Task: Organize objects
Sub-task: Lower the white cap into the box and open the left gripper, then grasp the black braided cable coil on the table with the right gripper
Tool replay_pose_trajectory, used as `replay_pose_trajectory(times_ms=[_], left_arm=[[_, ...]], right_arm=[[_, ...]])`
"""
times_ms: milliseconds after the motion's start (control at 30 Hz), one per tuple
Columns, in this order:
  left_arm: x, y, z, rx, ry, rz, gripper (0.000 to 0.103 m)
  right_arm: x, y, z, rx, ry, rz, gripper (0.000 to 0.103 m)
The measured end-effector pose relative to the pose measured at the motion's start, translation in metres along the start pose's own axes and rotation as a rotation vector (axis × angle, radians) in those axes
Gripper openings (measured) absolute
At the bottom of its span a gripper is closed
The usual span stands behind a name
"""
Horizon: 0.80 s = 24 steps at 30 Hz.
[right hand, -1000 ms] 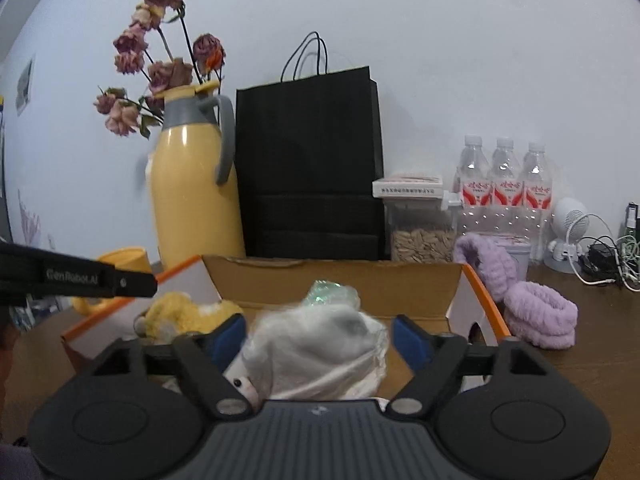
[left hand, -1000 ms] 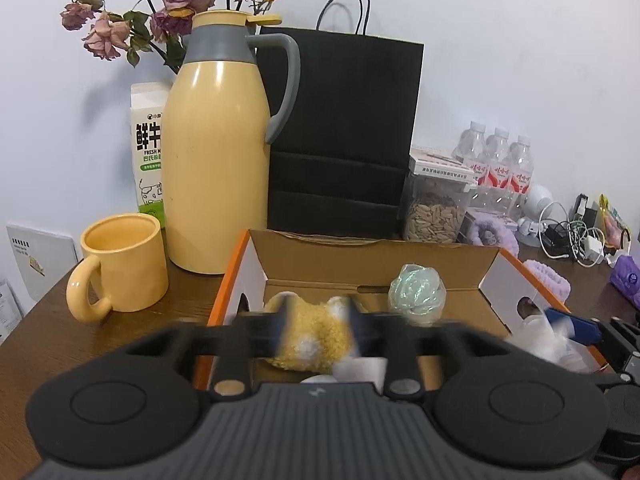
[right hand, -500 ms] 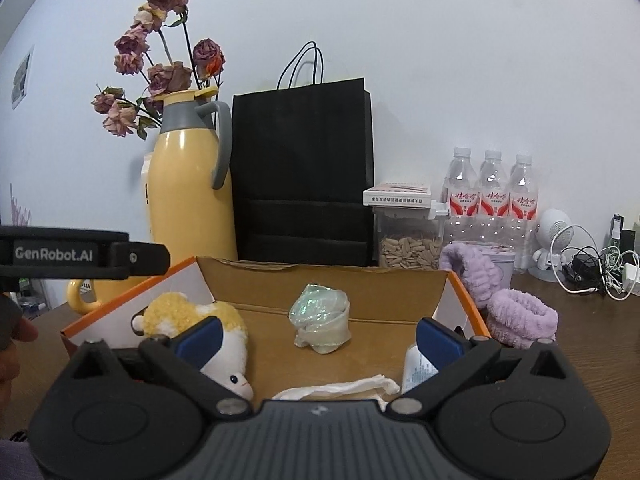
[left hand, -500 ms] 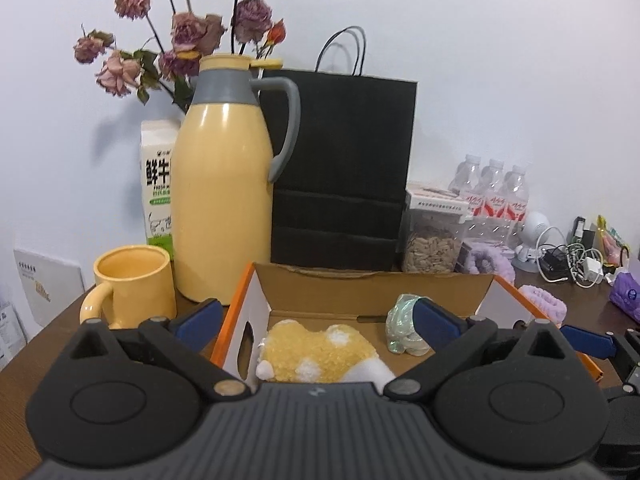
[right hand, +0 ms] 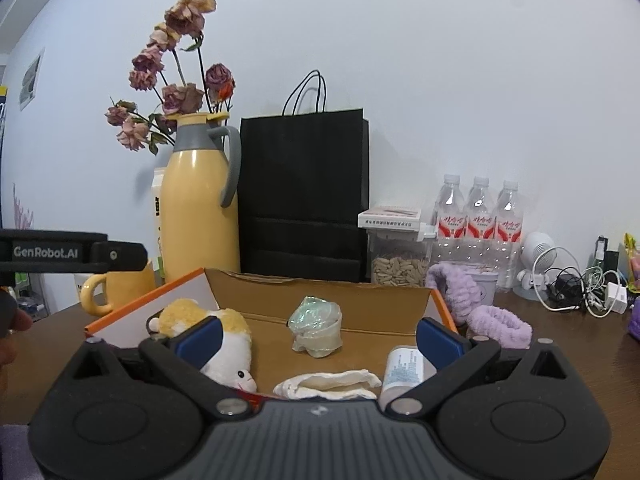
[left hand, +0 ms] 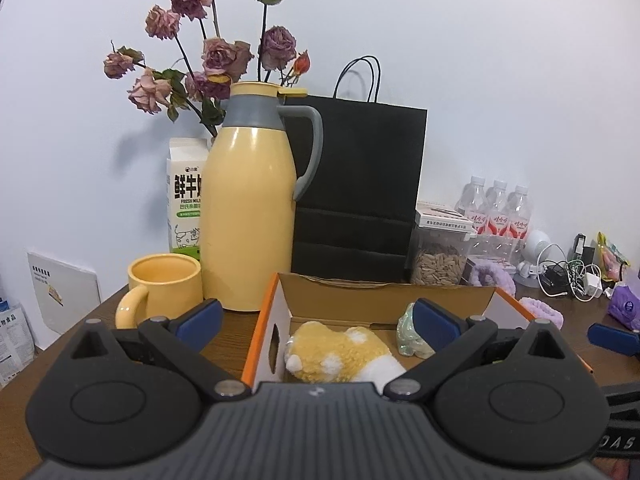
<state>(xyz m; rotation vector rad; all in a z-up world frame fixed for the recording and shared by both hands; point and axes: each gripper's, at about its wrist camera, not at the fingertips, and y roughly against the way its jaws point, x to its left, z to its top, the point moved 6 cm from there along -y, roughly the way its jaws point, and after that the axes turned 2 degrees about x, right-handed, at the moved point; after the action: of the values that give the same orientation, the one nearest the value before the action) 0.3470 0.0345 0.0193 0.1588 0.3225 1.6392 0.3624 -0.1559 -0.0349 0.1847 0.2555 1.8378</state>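
Note:
An open cardboard box (left hand: 384, 294) (right hand: 320, 292) with orange edges sits on the brown table. In it lie a yellow and white plush toy (left hand: 340, 354) (right hand: 224, 332), a pale green crumpled wrap (left hand: 408, 332) (right hand: 316, 328), a white cloth (right hand: 328, 386) and a small white bottle (right hand: 404, 372). My left gripper (left hand: 316, 320) is open and empty, raised above the box's near left corner. My right gripper (right hand: 318, 338) is open and empty above the box's near edge.
A yellow jug (left hand: 248, 216), a yellow mug (left hand: 164, 284), a milk carton (left hand: 186, 200), dried roses and a black paper bag (left hand: 356, 192) stand behind the box. A seed jar (right hand: 400, 248), water bottles (right hand: 480, 216), purple scrunchies (right hand: 496, 324) and cables (right hand: 576, 284) are to the right.
My left gripper let go of the plush toy and my right let go of the white cloth; both now lie in the box. Both grippers opened and rose.

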Motion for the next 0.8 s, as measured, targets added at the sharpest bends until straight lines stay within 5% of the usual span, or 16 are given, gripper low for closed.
replay_pose_trajectory(times_ms=[800], left_arm=[[0.037, 0.046, -0.054, 0.064, 0.005, 0.019, 0.103]], right_arm=[[0.015, 0.046, -0.036, 0.049, 0.046, 0.023, 0.103]])
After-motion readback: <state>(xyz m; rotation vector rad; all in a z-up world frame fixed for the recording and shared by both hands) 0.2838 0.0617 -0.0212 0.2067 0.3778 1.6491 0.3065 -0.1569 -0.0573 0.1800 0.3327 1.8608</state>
